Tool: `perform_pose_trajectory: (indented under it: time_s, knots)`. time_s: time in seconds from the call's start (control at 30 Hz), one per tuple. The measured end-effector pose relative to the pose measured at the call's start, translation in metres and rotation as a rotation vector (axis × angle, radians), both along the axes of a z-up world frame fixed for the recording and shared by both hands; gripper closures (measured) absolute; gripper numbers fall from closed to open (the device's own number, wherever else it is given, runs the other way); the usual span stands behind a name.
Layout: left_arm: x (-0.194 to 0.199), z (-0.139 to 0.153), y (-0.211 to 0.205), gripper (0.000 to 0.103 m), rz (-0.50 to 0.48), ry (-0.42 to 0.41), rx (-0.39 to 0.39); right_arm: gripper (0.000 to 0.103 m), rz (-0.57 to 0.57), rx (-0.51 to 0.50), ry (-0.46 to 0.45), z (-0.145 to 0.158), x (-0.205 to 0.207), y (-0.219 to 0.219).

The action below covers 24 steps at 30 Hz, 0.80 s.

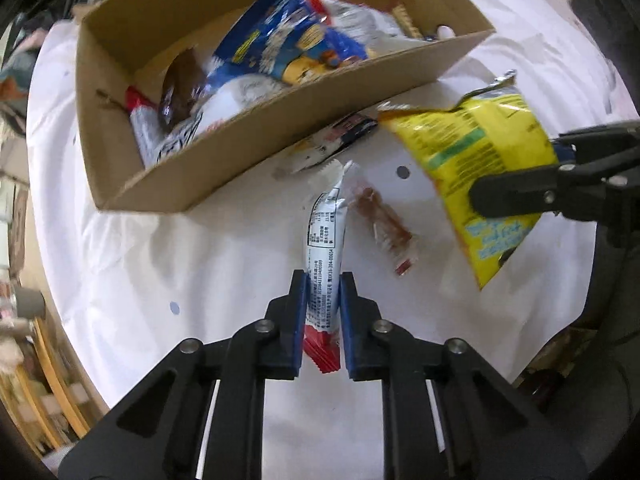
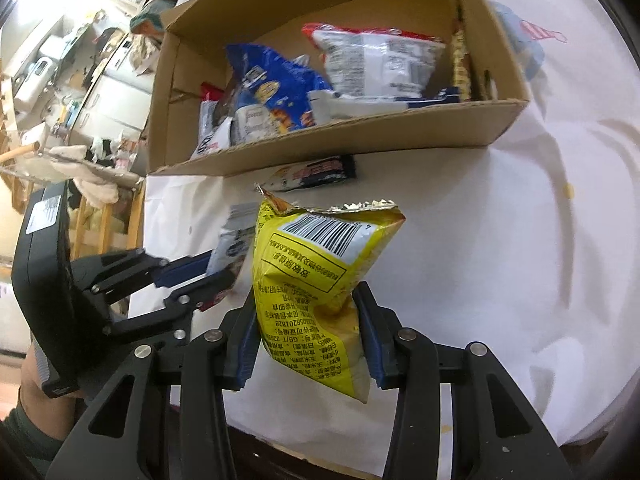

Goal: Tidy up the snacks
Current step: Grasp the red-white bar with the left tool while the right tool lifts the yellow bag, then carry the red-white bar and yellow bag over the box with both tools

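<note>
My left gripper [image 1: 323,280] is shut on a slim white and red snack packet [image 1: 326,236] and holds it above the white tablecloth; it also shows in the right wrist view [image 2: 234,246]. My right gripper [image 2: 310,300] is shut on a yellow chip bag [image 2: 320,280], held above the table; the bag also shows in the left wrist view [image 1: 476,168]. The cardboard box [image 1: 256,148] lies ahead with several snack bags inside, among them a blue bag [image 1: 276,44]. In the right wrist view the box [image 2: 360,136] is straight ahead.
A clear wrapped red snack [image 1: 384,220] lies on the cloth beside the left packet. A black, red and white packet [image 1: 340,136] lies against the box's near wall, also in the right wrist view [image 2: 316,172]. Cluttered shelves stand at the left [image 2: 80,92].
</note>
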<state>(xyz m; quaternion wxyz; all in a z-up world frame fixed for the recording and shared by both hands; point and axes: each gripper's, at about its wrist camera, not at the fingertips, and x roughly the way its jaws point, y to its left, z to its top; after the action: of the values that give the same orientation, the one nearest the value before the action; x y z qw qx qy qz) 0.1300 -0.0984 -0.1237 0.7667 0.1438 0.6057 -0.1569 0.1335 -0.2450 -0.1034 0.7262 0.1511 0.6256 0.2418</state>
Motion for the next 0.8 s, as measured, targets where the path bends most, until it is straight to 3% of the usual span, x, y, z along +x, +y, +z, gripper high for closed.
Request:
perform_pose_trajectory:
  time_s: [0.2, 0.37, 0.6, 0.8]
  knots:
    - [0.009, 0.001, 0.027, 0.091, 0.103, 0.022, -0.049, 0.057, -0.049, -0.049, -0.013, 0.004, -0.006, -0.003]
    - [0.007, 0.028, 0.041, 0.091, 0.132, -0.034, -0.113, 0.058, -0.071, -0.100, -0.044, 0.017, -0.015, -0.004]
    - [-0.014, 0.071, 0.068, 0.091, 0.156, -0.114, -0.263, 0.058, -0.102, -0.093, -0.107, 0.039, -0.028, -0.005]
    - [-0.025, 0.094, 0.080, 0.091, 0.223, -0.151, -0.333, 0.058, -0.103, -0.056, -0.177, 0.060, -0.037, -0.009]
